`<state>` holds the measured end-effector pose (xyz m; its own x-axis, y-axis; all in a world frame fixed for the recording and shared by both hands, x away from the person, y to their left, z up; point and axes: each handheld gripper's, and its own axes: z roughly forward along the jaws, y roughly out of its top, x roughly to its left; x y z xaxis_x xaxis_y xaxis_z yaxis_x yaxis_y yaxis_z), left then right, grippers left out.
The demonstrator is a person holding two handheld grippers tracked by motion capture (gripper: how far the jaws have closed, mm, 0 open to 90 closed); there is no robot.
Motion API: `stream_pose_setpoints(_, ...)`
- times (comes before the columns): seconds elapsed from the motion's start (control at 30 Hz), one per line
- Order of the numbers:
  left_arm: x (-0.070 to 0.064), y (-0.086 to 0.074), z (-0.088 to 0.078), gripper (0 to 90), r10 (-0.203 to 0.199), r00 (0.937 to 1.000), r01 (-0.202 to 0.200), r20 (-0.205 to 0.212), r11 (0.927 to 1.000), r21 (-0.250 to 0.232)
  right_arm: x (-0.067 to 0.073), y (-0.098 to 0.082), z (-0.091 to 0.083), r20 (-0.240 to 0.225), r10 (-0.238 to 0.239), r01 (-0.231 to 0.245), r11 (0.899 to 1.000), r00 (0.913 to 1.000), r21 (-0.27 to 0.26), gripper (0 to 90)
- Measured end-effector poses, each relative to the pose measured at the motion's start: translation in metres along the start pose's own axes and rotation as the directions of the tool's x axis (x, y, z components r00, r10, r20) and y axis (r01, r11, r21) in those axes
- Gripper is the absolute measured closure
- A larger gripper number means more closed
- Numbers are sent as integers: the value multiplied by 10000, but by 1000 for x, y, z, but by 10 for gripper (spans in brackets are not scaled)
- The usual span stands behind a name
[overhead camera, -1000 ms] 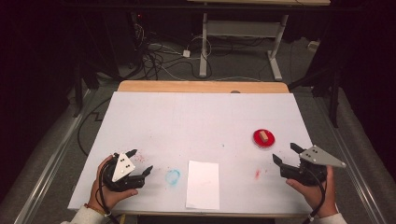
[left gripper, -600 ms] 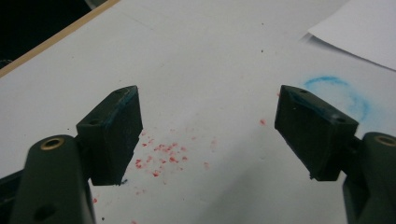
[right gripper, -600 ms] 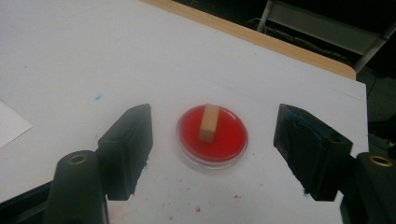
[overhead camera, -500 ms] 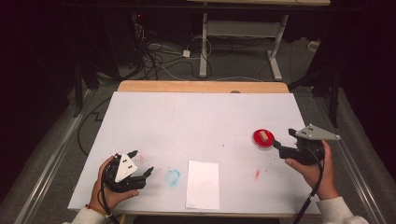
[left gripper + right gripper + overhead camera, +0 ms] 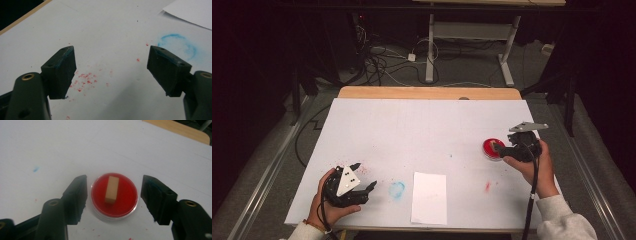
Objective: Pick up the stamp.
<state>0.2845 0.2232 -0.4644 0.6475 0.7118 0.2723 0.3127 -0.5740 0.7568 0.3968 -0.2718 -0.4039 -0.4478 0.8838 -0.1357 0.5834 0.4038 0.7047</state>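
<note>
A round red dish (image 5: 125, 195) with a small tan block (image 5: 111, 188) standing in it sits on the white table top (image 5: 422, 130) at the right. My right gripper (image 5: 115, 180) hangs just over it, one jaw on each side of the dish. Its jaws have just been closing, with gaps still showing between pads and rim. In the high view the right gripper (image 5: 499, 148) points left at the red dish (image 5: 490, 148). My left gripper (image 5: 366, 175) rests open near the front left edge, over red specks (image 5: 85, 80), with nothing between its jaws.
A white sheet of paper (image 5: 429, 197) lies at the front middle, with a blue ring stain (image 5: 396, 189) to its left. A red smear (image 5: 487, 186) marks the table in front of the dish. A wooden strip (image 5: 427, 93) runs along the far edge.
The right hand has moved away from the front edge and leftward to the red dish, and its jaws now straddle it. The left hand has stayed where it was.
</note>
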Motion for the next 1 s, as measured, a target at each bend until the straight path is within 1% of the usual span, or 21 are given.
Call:
stream_pose_setpoints(0.07,0,0,0,222,15,10000,-15,9,10000,29,0,1,8,-63,34,-32,9996,10000,268,421)
stream_pose_setpoints(0.17,0,0,0,222,11,10000,-11,31,10000,-4,-2,2,17,-83,133,-129,9987,9999,488,445)
stream_pose_setpoints(0.27,0,-1,-1,221,13,10000,-13,52,10000,-16,-3,2,26,-168,177,-163,9970,9997,756,491)
stream_pose_setpoints(0.3,-1,-1,-1,221,-67,9999,67,101,10000,66,-3,2,29,-205,207,-190,9966,9996,801,523)
stream_pose_setpoints(0.33,-1,-1,-1,221,-54,9999,53,90,10000,62,-4,2,32,-249,218,-195,9956,9995,914,546)
stream_pose_setpoints(0.43,0,-1,-1,221,-66,9999,65,123,10000,66,-4,1,38,-213,279,-255,9941,9994,1052,598)
stream_pose_setpoints(0.47,0,-2,-1,221,-59,9999,58,127,10000,78,-4,1,40,-213,263,-238,9938,9994,1089,601)
stream_pose_setpoints(0.53,0,-2,-1,221,-41,9999,40,137,9999,99,-4,1,43,-196,209,-184,9927,9996,1190,647)
stream_pose_setpoints(0.67,-1,-2,-1,221,-36,9999,35,133,9999,102,-3,1,49,-177,131,-107,9913,9998,1309,689)
stream_pose_setpoints(0.7,-1,-2,-1,220,-35,9999,34,119,9999,107,-3,1,50,-213,89,-61,9914,9997,1304,711)
stream_pose_setpoints(0.77,0,-2,-1,220,-50,9999,48,144,9999,108,-3,1,50,-144,112,-92,9918,9998,1274,743)
stream_pose_setpoints(0.83,0,-2,-1,220,-59,9999,58,162,9999,108,-3,1,51,-134,65,-46,9907,9999,1360,750)
stream_pose_setpoints(1.0,-1,-2,-1,220,-39,9998,36,182,9999,142,-2,1,54,-156,-74,95,9904,9999,1379,764)
